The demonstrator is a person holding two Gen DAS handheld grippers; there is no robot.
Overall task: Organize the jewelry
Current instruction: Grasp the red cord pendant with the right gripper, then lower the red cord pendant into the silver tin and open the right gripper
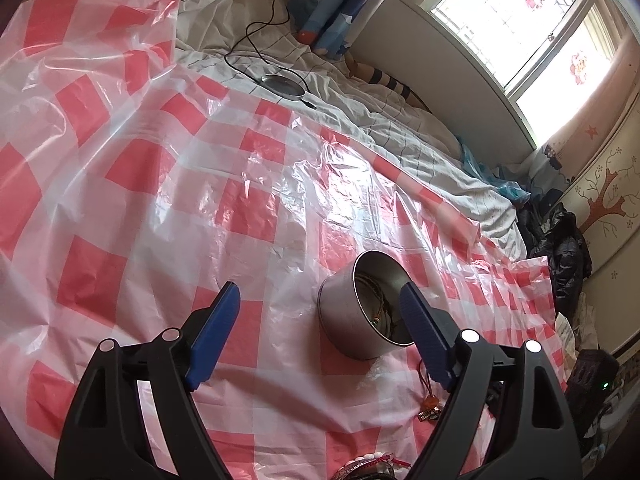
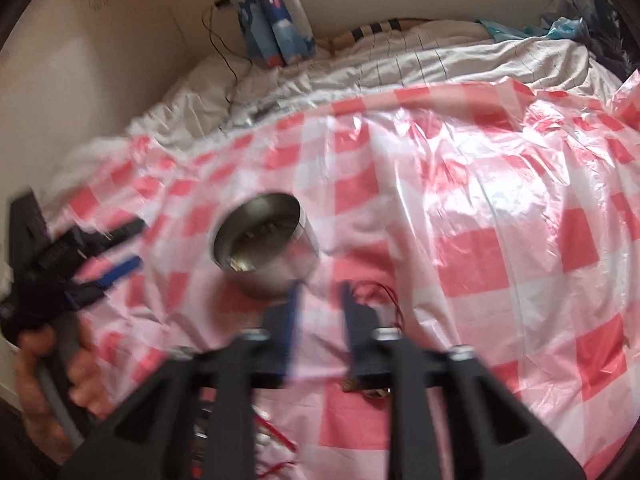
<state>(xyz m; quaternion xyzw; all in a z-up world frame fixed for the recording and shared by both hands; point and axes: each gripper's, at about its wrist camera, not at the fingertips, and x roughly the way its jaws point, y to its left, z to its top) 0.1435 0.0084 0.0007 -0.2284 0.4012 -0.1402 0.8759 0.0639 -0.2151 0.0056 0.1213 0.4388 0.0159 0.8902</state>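
Right gripper point(image 2: 318, 300) – jaws apart, nothing between them – hovers just near of the red-corded charm point(image 2: 380, 300); the open tin point(image 2: 266, 248) sits far-left.

Each gripper has a black plastic frame with two arms that spread in a V toward the fingers, and each arm has a triangular cut-out. Round silver screw heads sit on top of the arms near the finger mounts. The left gripper point(image 1: 320, 300) carries flat blue fingers point(image 1: 218, 330) with a ribbed inner face. The right gripper point(image 2: 320, 296), blurred, shows the same dark blue fingers point(image 2: 290, 320) on black arms. A hand point(image 2: 52, 384) wraps around a grey handle below the left gripper's black body.
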